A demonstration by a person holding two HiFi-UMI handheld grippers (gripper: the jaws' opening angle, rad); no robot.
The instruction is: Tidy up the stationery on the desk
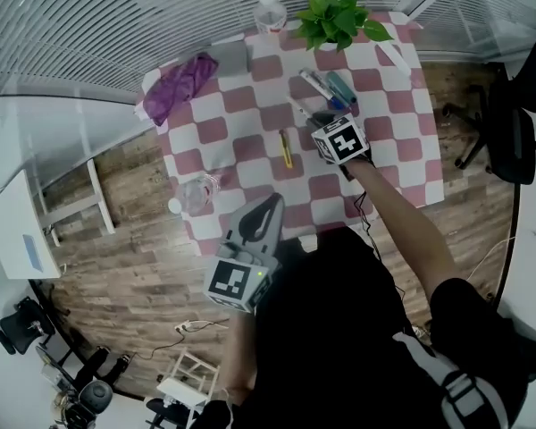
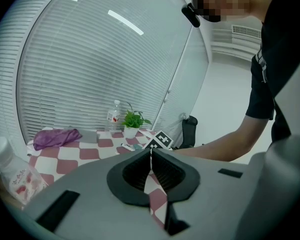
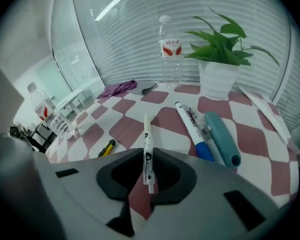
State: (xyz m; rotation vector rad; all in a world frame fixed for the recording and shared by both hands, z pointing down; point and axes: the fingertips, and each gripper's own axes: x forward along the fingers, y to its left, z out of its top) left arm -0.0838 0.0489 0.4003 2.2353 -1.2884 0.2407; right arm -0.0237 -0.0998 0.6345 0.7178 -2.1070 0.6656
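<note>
The right gripper (image 3: 149,160) has its jaws pinched on a white pen (image 3: 147,126), over the checked tablecloth (image 1: 241,146) toward the far right corner. I think the pen is going to join the marker (image 3: 191,126) and teal pen (image 3: 221,136) just beside it. Next, it should be laid down straight by them. The left gripper (image 2: 151,156) is closed on nothing, at the near edge. A yellow pen (image 1: 286,148) lies mid-desk. Window blinds (image 1: 71,25) and a wood floor (image 1: 116,266) surround us.

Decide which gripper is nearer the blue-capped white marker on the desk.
Right. The right gripper, shut on a white pen, has the marker just ahead and to its right. The left gripper hangs by the desk's near edge, well short of it.
</note>
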